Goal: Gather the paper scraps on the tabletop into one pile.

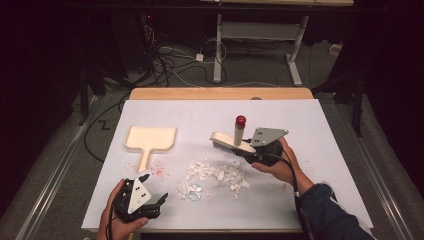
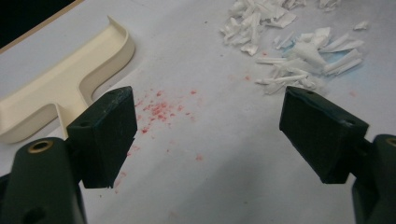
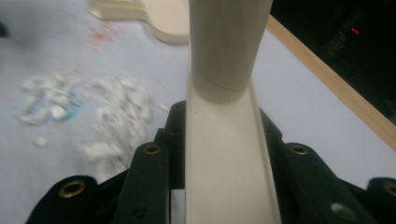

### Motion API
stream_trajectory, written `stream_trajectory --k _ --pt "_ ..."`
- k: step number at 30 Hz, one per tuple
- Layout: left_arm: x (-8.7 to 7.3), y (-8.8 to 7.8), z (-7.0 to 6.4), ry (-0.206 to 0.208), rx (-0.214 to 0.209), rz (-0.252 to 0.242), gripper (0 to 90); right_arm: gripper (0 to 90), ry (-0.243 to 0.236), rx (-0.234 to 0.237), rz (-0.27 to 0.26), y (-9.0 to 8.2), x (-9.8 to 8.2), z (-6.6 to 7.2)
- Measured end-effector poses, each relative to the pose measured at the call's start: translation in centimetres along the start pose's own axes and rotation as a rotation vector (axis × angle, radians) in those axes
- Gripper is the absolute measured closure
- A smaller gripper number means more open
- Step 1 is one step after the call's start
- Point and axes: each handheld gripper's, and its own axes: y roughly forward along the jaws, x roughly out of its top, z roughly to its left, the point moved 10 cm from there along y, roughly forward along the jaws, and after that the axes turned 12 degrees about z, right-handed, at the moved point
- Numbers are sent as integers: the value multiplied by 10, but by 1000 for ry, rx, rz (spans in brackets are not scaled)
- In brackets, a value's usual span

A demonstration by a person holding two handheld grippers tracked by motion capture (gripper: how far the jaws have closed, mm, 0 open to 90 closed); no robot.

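In the high view, right of centre, the right gripper [image 1: 254,150] is clamping one end of a cream brush [image 1: 227,142], its jaws pressed against both sides of the flat back. The brush's upright handle with the red cap [image 1: 240,120] is standing free above the grip, and the bristles are facing down toward the table. Holding it by the back rather than the handle is keeping the bristle row level and low — probably the better way for jaws like these to steer a sweep. In the right gripper view the brush back [image 3: 229,163] is running straight up the middle of the frame between the black jaws, with the handle base at the top.

The brush is hovering just above and to the upper right of a heap of white paper scraps [image 1: 215,177] lying at the lower centre of the white table cover [image 1: 330,125]. It looks poised to drag them leftward (that is a judgement, not something seen).

The cream dustpan [image 1: 149,140] is lying flat at centre left, well apart from the scraps, with its handle pointing toward the bottom of the frame and a scatter of red specks [image 1: 159,171] just beside it.

The left gripper [image 1: 159,200] is resting at the lower left with its jaws spread wide and nothing between them — it is aimed toward the dustpan [image 2: 60,93] and the specks [image 2: 159,109], likely waiting to take the pan's handle.
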Motion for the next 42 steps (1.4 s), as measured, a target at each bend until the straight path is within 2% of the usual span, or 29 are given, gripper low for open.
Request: stream_trajectory --k 1,2,3,4,5,7,9,11,12,13,14,15,16,18,21,22,25,26,28,29,31,33,35,36,42 --pt "0 0 0 0 -1 -2 180 684 58 -85 48 -5 -16 -11" --pt "0 0 0 2 0 -2 180 684 58 -85 48 -5 -16 -11" --pt "0 0 -1 5 1 0 180 684 85 -99 68 -6 -23 -13" --pt "1 0 -1 7 1 1 180 684 119 -137 103 -5 -37 -17" --pt "1 1 -1 8 0 2 180 684 119 -137 103 -5 -37 -17" --pt "1 1 -2 13 1 4 180 684 130 -169 136 -3 -46 -19" --pt "1 1 -3 6 -5 9 180 685 162 -187 179 6 -58 -18" --pt "2 1 -3 7 -7 7 180 685 160 -184 177 9 -59 -16" --pt "2 1 -3 7 -10 6 180 685 164 -154 165 11 -58 -11" --pt "2 1 -3 8 -11 7 180 683 151 -135 179 14 -55 -2" --pt "1 2 -4 12 -12 9 180 683 151 -135 179 14 -55 -2" --pt "1 2 -4 14 -15 9 180 682 155 -87 166 17 -50 11" --pt "2 2 -4 17 -16 9 180 682 155 -87 166 17 -50 11" --pt "2 1 -4 16 -16 6 180 682 142 -67 155 17 -44 21" --pt "2 0 -3 14 -15 3 180 685 141 1 122 15 -35 37" --pt "2 0 -3 13 -14 2 180 685 123 6 110 13 -29 43" --pt "2 0 -3 12 -11 0 180 685 101 -21 108 11 -25 45" --pt "2 -1 -3 13 -11 0 180 685 96 -15 103 9 -24 46" --pt "2 -1 -3 14 -9 -1 180 684 103 -19 84 5 -21 45" --pt "2 -1 -3 13 -8 -1 180 685 101 -36 67 -1 -18 42" --pt "3 -1 -1 13 6 -4 180 684 103 -42 62 -3 -17 41" --pt "1 0 3 2 24 9 188 684 119 -62 43 -10 -16 36" --pt "0 -1 4 -6 21 6 192 684 127 -86 30 -17 -17 32" --pt "0 -1 4 -5 23 6 192 684 147 -94 20 -24 -19 29" --pt "1 -2 2 5 19 1 192 684 178 -110 29 -44 -32 21"
